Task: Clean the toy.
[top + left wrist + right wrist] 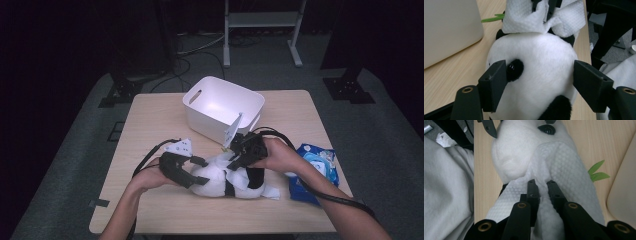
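A black-and-white plush panda (212,181) lies on the wooden table (150,120). My left gripper (196,172) has its jaws on both sides of the panda's head (536,67), and one pad (495,85) sits against the black eye patch. A white embossed wipe (566,162) is draped over the panda's body (511,150). My right gripper (541,183) is shut on a raised fold of that wipe (524,17), just beyond the head. In the high view the right gripper (239,160) comes down onto the toy from the right.
A white plastic bin (200,122) stands just behind the panda, with its wall close by (446,27). A blue pack of wipes (315,172) lies at the table's right edge. A green leaf (597,172) pokes out beside the toy. The person's pale clothing (446,182) is near the front edge.
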Action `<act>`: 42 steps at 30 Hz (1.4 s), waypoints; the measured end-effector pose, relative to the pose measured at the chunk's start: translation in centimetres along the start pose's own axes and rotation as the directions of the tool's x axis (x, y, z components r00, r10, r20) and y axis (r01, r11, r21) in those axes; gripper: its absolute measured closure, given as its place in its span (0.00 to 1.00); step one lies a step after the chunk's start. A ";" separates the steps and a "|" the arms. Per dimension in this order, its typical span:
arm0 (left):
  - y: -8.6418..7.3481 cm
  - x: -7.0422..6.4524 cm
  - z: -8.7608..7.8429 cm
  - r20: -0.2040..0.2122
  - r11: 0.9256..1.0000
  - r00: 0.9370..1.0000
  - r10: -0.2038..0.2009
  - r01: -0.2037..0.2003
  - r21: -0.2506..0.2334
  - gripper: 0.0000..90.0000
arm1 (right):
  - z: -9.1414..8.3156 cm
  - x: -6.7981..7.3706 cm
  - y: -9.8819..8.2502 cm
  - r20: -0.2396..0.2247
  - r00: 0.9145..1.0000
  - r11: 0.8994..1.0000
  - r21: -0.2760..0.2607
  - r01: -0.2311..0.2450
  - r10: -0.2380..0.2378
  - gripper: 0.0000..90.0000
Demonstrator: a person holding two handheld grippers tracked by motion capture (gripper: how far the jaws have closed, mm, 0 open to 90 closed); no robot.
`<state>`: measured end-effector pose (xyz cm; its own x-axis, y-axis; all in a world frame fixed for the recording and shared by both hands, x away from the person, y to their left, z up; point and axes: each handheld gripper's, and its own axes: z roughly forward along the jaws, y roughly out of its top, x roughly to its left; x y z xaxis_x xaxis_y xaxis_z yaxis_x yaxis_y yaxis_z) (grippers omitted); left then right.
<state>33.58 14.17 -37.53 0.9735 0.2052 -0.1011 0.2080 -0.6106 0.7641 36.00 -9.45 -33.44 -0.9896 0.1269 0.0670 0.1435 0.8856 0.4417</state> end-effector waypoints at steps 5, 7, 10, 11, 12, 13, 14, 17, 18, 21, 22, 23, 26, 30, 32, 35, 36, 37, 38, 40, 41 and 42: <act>0.4 0.0 -0.5 -0.010 1.000 1.000 0.000 0.000 -0.019 0.28 | 0.1 0.3 -0.3 -0.030 1.000 1.000 0.003 0.002 -0.002 0.91; 0.4 0.1 -0.4 -0.022 1.000 1.000 0.000 0.000 0.003 0.28 | 0.1 0.4 -0.3 -0.035 0.999 1.000 0.009 0.006 -0.006 0.91; 0.1 0.3 0.3 -0.005 0.999 1.000 -0.010 0.010 0.035 0.28 | 0.2 0.5 -0.1 -0.051 0.999 1.000 0.016 0.010 -0.009 0.91; 0.1 0.3 0.3 -0.005 0.999 1.000 -0.010 0.010 0.035 0.28 | 0.2 0.5 -0.1 -0.051 0.999 1.000 0.016 0.010 -0.009 0.91; -0.2 0.2 0.7 0.007 0.999 1.000 -0.008 0.007 0.040 0.27 | 0.2 0.7 0.2 -0.064 0.998 1.000 0.020 0.019 -0.018 0.91; -0.3 0.1 0.9 0.009 0.999 1.000 -0.005 0.005 0.040 0.27 | 0.1 0.8 0.3 -0.065 0.997 0.999 0.019 0.031 -0.030 0.91; -0.3 0.1 0.9 0.009 0.999 1.000 -0.005 0.005 0.040 0.27 | -0.1 1.0 0.7 -0.059 0.997 0.999 0.013 0.043 -0.043 0.91; -0.4 0.0 0.9 0.013 0.999 1.000 0.006 -0.007 0.040 0.27 | -0.4 1.4 1.5 -0.026 0.998 0.998 -0.018 0.064 -0.065 0.91; -0.4 -0.1 1.0 0.015 0.999 1.000 0.017 -0.017 0.049 0.27 | -0.5 1.3 1.7 -0.010 0.998 0.997 -0.027 0.067 -0.068 0.91; -0.6 -0.4 1.0 0.014 0.997 0.999 0.038 -0.039 0.063 0.27 | -0.1 0.9 2.2 0.032 0.997 0.998 -0.009 0.070 -0.070 0.91; -0.7 -0.5 1.0 0.014 0.997 0.999 0.041 -0.042 0.062 0.27 | 0.1 0.7 2.2 0.021 0.998 0.998 -0.001 0.065 -0.065 0.91; -0.9 -0.5 0.9 0.016 0.997 0.999 0.040 -0.041 0.059 0.27 | 0.2 0.6 2.1 0.009 0.998 0.998 0.006 0.057 -0.057 0.91; -1.3 -0.6 0.9 0.015 0.998 0.999 0.041 -0.042 0.039 0.27 | 0.2 0.3 1.3 -0.013 0.999 0.999 0.006 0.037 -0.037 0.91; -1.4 -0.9 0.9 0.012 0.998 0.999 0.044 -0.045 0.037 0.27 | -0.7 0.3 -0.1 0.002 1.000 0.999 0.028 0.024 -0.024 0.91; -1.3 -0.8 0.8 0.015 0.998 0.999 0.040 -0.040 0.040 0.26 | -0.9 0.0 -1.4 0.002 1.000 0.999 0.041 0.003 -0.003 0.91; -1.0 -1.0 0.7 0.030 0.999 0.999 0.044 -0.045 0.031 0.24 | -0.7 -0.1 -3.0 -0.017 0.999 0.999 0.034 -0.031 0.031 0.90; -0.9 -1.1 0.6 0.029 0.999 0.999 0.043 -0.044 0.031 0.23 | -0.6 -0.1 -3.3 -0.026 0.999 0.999 0.023 -0.038 0.039 0.91; -0.8 -1.2 0.6 0.025 0.999 0.999 0.040 -0.041 0.029 0.21 | -0.6 0.1 -3.6 -0.035 0.998 0.999 0.011 -0.044 0.044 0.91; -0.7 -1.2 0.6 0.023 0.999 0.999 0.041 -0.042 0.033 0.20 | -0.5 0.2 -3.7 -0.040 0.998 0.999 0.009 -0.046 0.046 0.90; -0.9 -1.3 0.8 0.005 0.998 0.999 0.040 -0.040 0.056 0.19 | -0.3 0.4 -4.0 -0.059 0.997 0.999 0.008 -0.047 0.047 0.90; -0.9 -1.2 1.0 0.001 0.997 0.999 0.037 -0.037 0.071 0.16 | -0.2 0.5 -4.0 -0.067 0.997 0.999 0.012 -0.040 0.041 0.90; -1.1 -1.2 1.2 0.004 0.996 1.000 0.029 -0.029 0.081 0.15 | -0.2 0.6 -3.9 -0.070 0.997 0.999 0.013 -0.035 0.035 0.90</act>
<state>32.29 13.65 -39.06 0.9794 0.1844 -0.0820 0.1869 -0.6761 0.7127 34.82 -12.92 -34.94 -0.9813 0.1266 0.1450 0.1775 0.8864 0.4275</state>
